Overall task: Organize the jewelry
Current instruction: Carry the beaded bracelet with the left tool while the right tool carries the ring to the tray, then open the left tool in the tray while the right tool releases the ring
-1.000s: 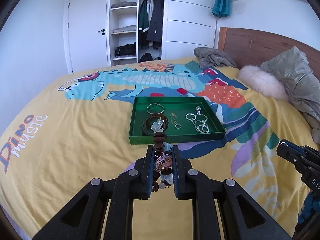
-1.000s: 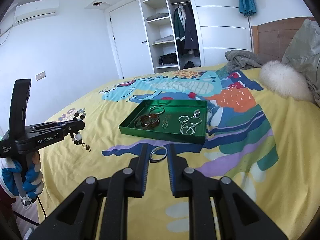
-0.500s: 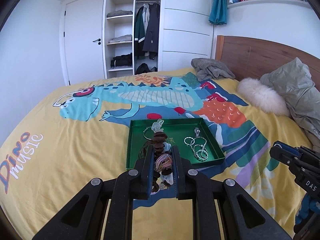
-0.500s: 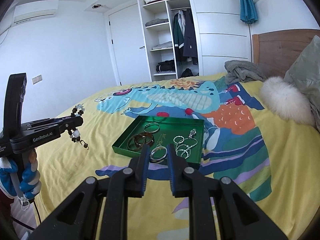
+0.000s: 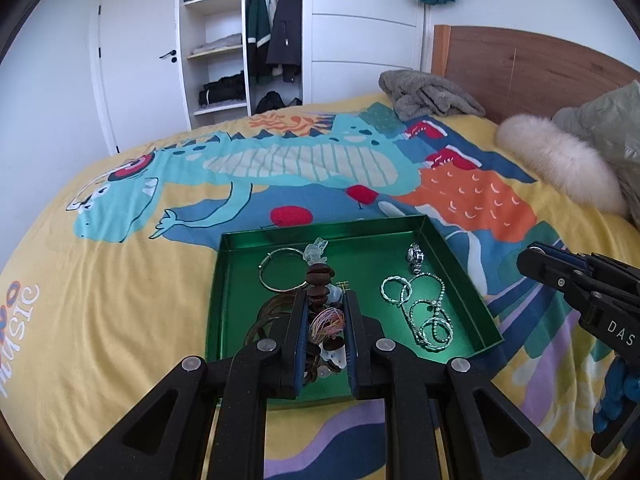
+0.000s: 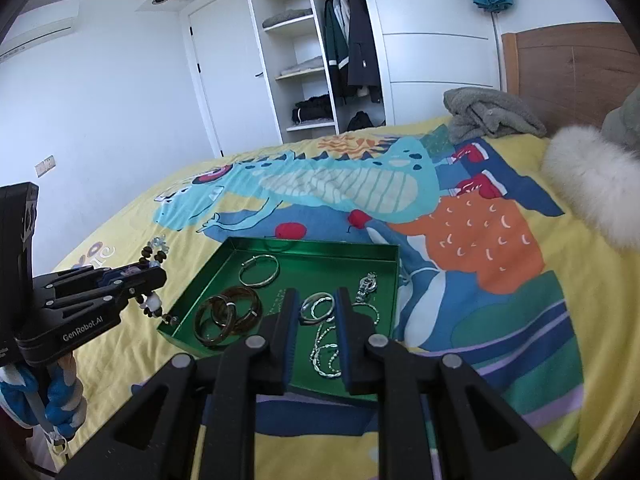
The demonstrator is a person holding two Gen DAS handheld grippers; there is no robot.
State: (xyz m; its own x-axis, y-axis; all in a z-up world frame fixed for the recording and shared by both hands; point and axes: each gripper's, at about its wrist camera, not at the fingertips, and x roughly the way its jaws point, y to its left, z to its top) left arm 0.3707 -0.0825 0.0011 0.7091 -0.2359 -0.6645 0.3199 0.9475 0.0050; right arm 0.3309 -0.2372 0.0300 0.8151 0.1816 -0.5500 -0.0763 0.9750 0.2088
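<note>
A green tray (image 5: pixel 456 256) (image 6: pixel 384 252) lies on the bed and holds a silver bangle (image 5: pixel 280 274) (image 6: pixel 259 270), brown bangles (image 6: pixel 226 314), a silver chain (image 5: pixel 430 312) and a small watch (image 5: pixel 416 258). My left gripper (image 5: pixel 326 304) is shut on a beaded bracelet (image 5: pixel 320 276) of dark beads, pale stones and a pink tassel, held above the tray's near part. From the right wrist that left gripper (image 6: pixel 154 276) shows at the tray's left corner. My right gripper (image 6: pixel 318 300) is shut on a silver ring bracelet (image 6: pixel 318 306) above the tray's near side.
The bed has a yellow dinosaur cover (image 5: pixel 120 320). A grey garment (image 5: pixel 428 94), a white fur trim (image 5: pixel 560 164) and an olive jacket (image 5: pixel 608 120) lie by the wooden headboard (image 5: pixel 520 68). An open wardrobe (image 5: pixel 248 40) stands behind. A hand in a blue and white glove (image 6: pixel 52 396) holds the left gripper.
Both grippers have moved forward toward the tray, which looms much larger now. Each keeps its hold on its piece of jewelry, and both now hang over the tray.
</note>
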